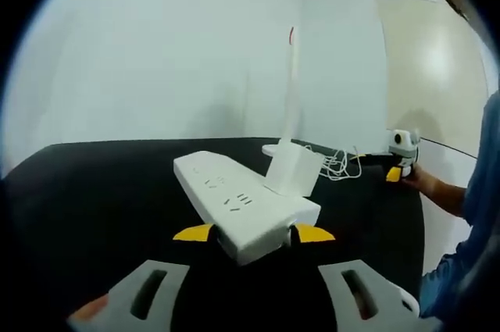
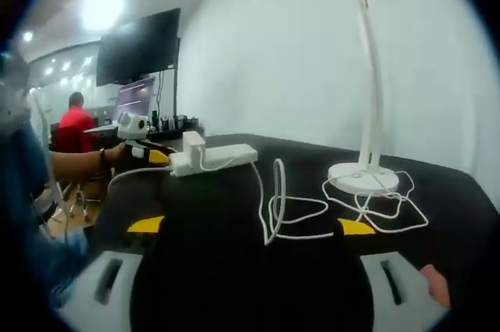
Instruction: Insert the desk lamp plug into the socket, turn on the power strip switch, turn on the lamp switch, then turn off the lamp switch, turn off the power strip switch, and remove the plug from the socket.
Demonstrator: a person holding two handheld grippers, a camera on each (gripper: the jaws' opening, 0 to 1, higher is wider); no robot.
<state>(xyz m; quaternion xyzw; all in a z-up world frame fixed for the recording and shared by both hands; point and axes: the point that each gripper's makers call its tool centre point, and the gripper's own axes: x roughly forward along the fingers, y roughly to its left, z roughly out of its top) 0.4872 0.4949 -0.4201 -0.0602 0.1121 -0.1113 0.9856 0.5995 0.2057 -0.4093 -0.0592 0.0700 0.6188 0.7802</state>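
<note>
My left gripper (image 1: 254, 232) clamps the near end of the power strip (image 1: 242, 203), where the plug (image 1: 294, 170) already sits in its socket. My right gripper (image 2: 251, 226) hangs wide apart and empty over the coiled cord (image 2: 285, 207), the lamp (image 2: 364, 168) near the surface's far edge. I judge a switch comes next, needing a precise press.

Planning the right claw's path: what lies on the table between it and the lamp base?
In the right gripper view, loops of the white cord lie on the black table between the right claw and the lamp base.
</note>
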